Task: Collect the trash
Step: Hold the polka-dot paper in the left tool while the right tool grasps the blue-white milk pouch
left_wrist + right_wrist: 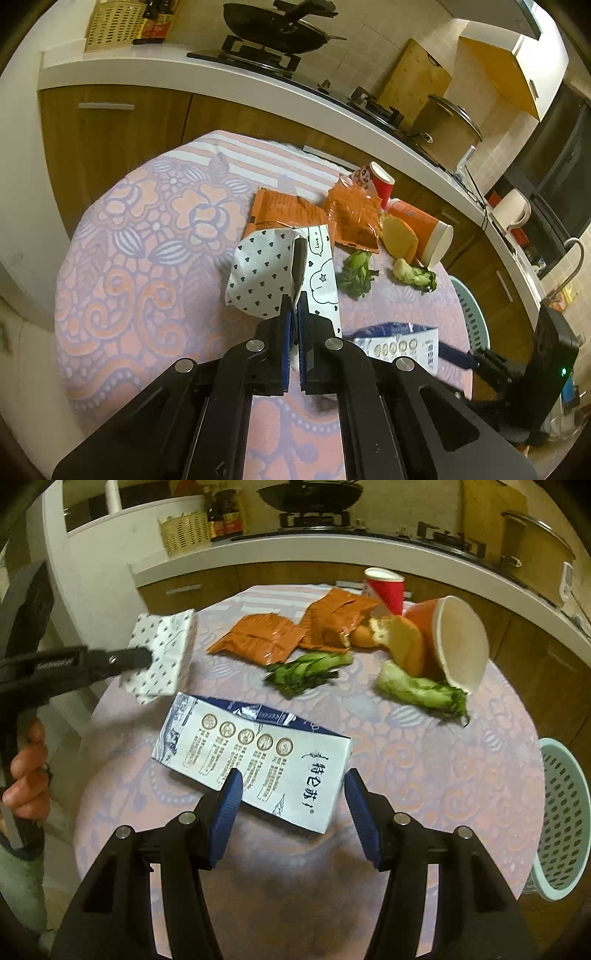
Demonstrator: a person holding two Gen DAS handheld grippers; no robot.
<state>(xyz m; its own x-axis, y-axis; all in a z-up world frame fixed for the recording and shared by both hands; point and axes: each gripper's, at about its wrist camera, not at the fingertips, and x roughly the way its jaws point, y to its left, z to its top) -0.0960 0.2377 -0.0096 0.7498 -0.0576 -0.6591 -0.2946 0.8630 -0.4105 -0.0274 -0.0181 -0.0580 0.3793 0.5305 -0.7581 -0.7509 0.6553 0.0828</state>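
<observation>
My left gripper (294,299) is shut on a white heart-print paper pack (266,273) and holds it above the round table (140,236); the pack also shows in the right wrist view (162,653). My right gripper (291,782) is open, its fingers on either side of a flattened blue-and-white milk carton (255,753) lying on the table. Further back lie two orange wrappers (258,637), two pieces of leafy greens (306,670), a piece of bread (399,638), a tipped orange cup (458,642) and a red cup (384,587).
A pale green perforated basket (565,812) stands beside the table at the right. A kitchen counter (221,70) with a stove, a wok (273,26) and a pot runs behind the table. A person's hand (26,771) holds the left gripper's handle.
</observation>
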